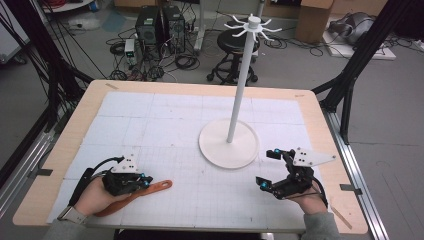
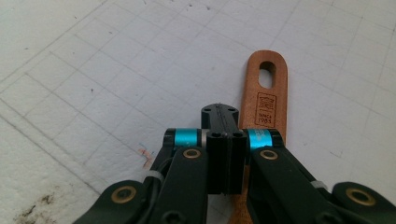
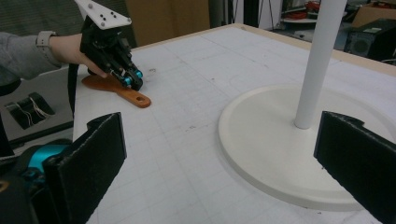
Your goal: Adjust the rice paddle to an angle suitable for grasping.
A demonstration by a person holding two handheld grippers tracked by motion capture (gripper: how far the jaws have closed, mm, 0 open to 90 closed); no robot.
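Near the desk's front-left corner, the left gripper is clamped on the wooden spatula; next, lifting toward the hook stand. The right gripper waits open.

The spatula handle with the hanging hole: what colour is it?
Reddish-brown wood, the spatula handle shows best in the left gripper view.

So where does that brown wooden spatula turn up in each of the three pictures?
High view: the wooden spatula lies at the lower left, under the left gripper.
Left gripper view: its handle end with the hanging hole runs up from the gripper's closed jaws, right of centre.
Right gripper view: upper left, far across the table.
Shared landmark: the gridded white mat, on which it rests.
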